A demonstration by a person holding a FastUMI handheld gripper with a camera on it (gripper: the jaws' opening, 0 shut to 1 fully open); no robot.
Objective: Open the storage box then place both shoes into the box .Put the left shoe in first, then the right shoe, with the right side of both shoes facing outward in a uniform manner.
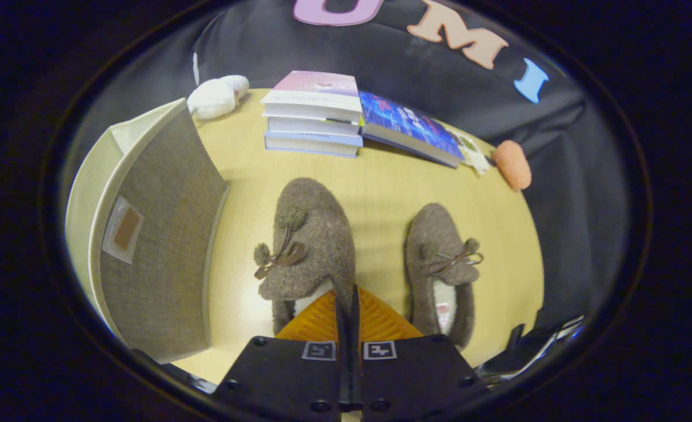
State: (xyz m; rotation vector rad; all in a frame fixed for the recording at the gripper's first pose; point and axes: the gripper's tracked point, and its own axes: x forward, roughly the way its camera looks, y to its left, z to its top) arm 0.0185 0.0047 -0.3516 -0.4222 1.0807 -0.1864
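Our claw (pixel 348 305) is clenched, fingers pressed together on the heel rim of the left shoe (pixel 310 234). Right shoe (pixel 439 258) lies just beside it on the counter (pixel 381 181); storage box (pixel 158 234) stands left, books (pixel 316 111) beyond.

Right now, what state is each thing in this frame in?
storage box: lid open, standing up.
left shoe: on the table, heel edge pinched by the fingers.
right shoe: flat on the table, untouched.
gripper: shut on the left shoe's heel.
books: stacked; one more leans against the stack.
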